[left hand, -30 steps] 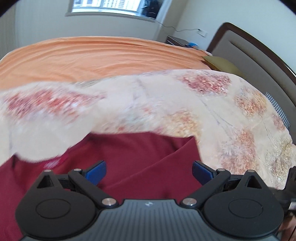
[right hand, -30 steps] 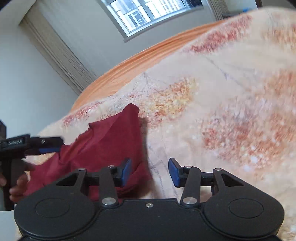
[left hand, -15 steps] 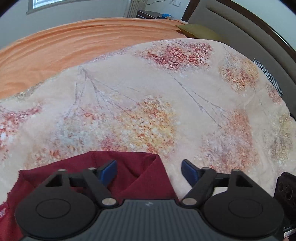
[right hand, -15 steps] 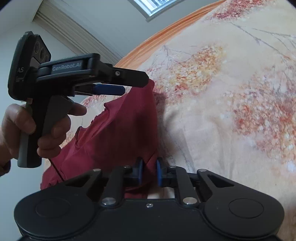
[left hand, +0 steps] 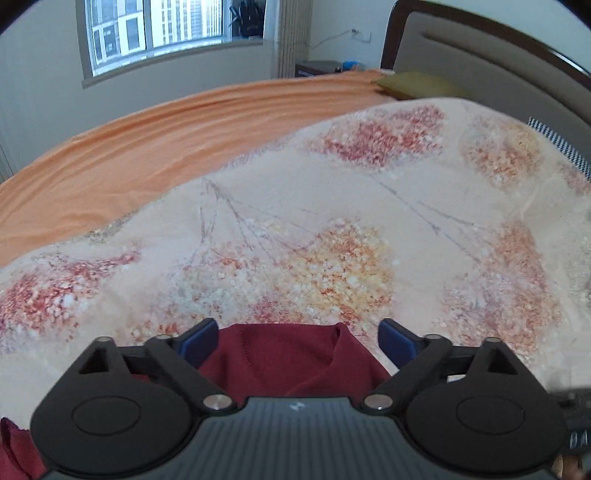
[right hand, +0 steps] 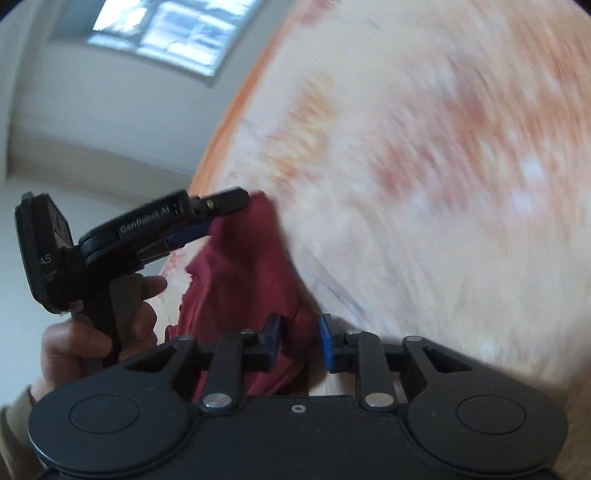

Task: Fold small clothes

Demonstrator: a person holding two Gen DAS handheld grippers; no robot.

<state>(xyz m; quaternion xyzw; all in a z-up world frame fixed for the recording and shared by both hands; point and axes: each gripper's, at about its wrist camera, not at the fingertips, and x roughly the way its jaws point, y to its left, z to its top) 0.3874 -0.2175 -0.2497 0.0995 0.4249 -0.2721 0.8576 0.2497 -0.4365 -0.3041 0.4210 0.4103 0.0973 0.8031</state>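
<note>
A dark red garment [left hand: 295, 354] lies on the floral quilt [left hand: 332, 240], bunched close under my left gripper [left hand: 297, 341], whose blue pads stand wide apart above the cloth's far edge. In the right wrist view the garment [right hand: 243, 273] runs from my left gripper [right hand: 207, 221] down to my right gripper [right hand: 298, 341]. The right blue pads [right hand: 273, 341] stand a small gap apart with a fold of the red cloth between them. The view is blurred.
An orange sheet [left hand: 147, 147] covers the bed's far side. A padded headboard [left hand: 480, 62] and a yellow-green pillow [left hand: 413, 85] are at the back right. A window [left hand: 166, 29] and a nightstand [left hand: 321, 68] stand behind the bed.
My right gripper closed on the garment's edge half a second ago and its pads have now parted slightly. My left gripper moved forward over the cloth and stays open.
</note>
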